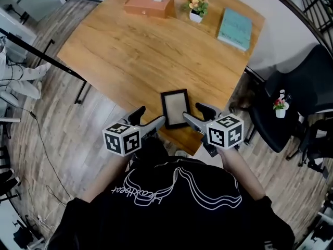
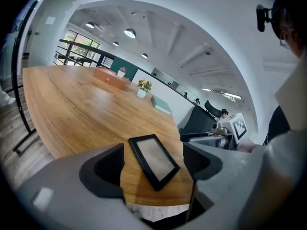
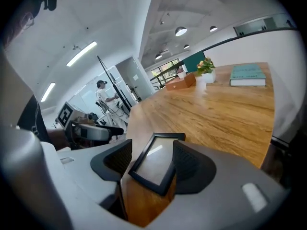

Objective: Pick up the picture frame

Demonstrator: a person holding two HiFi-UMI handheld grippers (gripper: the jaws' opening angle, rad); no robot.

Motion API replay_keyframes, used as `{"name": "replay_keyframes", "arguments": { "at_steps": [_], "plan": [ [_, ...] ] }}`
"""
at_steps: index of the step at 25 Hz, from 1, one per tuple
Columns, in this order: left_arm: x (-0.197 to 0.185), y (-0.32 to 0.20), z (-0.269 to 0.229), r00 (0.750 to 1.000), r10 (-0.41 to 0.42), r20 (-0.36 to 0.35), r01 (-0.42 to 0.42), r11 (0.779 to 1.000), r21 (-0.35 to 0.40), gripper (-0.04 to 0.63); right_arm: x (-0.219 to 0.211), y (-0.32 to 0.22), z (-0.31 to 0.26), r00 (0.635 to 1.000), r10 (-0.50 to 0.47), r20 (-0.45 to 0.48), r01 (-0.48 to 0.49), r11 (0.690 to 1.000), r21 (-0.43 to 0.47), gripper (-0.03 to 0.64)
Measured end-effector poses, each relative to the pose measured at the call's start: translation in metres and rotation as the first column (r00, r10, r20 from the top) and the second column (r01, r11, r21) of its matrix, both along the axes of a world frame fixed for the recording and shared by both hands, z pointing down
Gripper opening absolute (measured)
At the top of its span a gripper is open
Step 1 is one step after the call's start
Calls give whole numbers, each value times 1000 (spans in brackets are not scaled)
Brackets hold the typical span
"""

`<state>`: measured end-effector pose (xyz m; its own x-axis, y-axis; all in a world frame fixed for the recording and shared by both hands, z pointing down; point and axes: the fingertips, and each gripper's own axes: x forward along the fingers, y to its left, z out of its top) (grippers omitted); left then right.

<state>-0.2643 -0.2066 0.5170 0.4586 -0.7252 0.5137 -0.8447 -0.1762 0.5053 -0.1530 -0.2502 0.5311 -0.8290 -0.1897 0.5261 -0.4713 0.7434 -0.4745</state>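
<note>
A black picture frame (image 1: 175, 108) lies flat on the wooden table (image 1: 135, 51), close to its near edge. My left gripper (image 1: 150, 116) hovers at the frame's near-left corner, open. At the near-right corner my right gripper (image 1: 194, 112) is open too. In the left gripper view the picture frame (image 2: 153, 160) shows between the spread jaws of the left gripper (image 2: 152, 164), with the other gripper beyond it. In the right gripper view the picture frame (image 3: 152, 164) sits between the jaws of the right gripper (image 3: 151, 163), and one finger (image 3: 192, 166) overlaps its edge. I cannot tell whether either gripper touches it.
At the table's far side stand a brown box (image 1: 149, 4), a small flower pot (image 1: 197, 8) and a teal book (image 1: 235, 28). A black chair (image 1: 299, 103) with a small potted plant (image 1: 281, 107) is to the right. Wood floor surrounds the table.
</note>
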Motion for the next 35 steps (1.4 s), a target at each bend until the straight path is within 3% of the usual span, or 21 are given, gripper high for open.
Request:
{"name": "replay_keyframes", "arguments": {
  "at_steps": [5, 17, 25, 35],
  "plan": [
    [-6, -12, 2, 998, 63, 17, -63, 998, 25, 370, -6, -10, 33, 995, 10, -104, -8, 1000, 19, 271],
    [-19, -33, 21, 997, 80, -8, -80, 996, -23, 370, -10, -19, 72, 982, 58, -182, -66, 997, -38, 231],
    [-26, -39, 29, 994, 104, -17, -105, 993, -48, 370, -8, -22, 84, 961, 72, -266, -84, 996, -33, 127],
    [-31, -45, 35, 992, 129, 3, -128, 989, -69, 370, -4, -28, 88, 967, 114, -229, -172, 953, -250, 106]
  ]
}}
